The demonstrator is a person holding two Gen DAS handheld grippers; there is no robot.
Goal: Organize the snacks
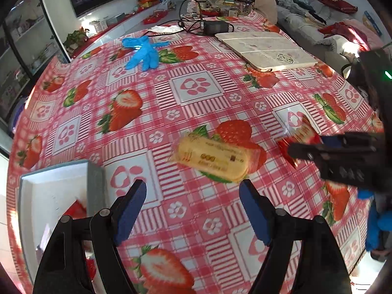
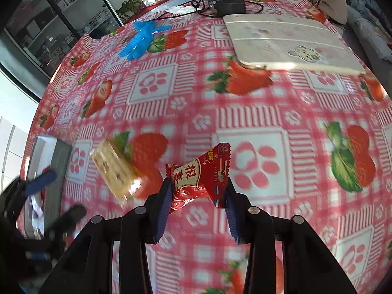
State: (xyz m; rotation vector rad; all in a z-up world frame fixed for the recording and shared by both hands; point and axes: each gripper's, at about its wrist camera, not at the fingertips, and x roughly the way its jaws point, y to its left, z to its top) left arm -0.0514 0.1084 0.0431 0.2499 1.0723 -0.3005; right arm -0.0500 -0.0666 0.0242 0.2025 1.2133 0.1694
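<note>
Right gripper [image 2: 198,203] clamped on crinkly red foil snack packet [image 2: 196,181], above strawberry-print tablecloth [image 2: 245,103].
Left gripper [image 1: 193,210] gaping, empty; yellow wrapped biscuit pack [image 1: 215,158] lying just ahead, white-lined grey tray [image 1: 95,183] beside, seemingly holding another red packet.

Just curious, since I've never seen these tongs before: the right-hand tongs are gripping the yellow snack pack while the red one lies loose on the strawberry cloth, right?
Not quite. The right wrist view shows the right tongs gripping the red snack pack; the yellow snack pack lies loose on the cloth.
</note>
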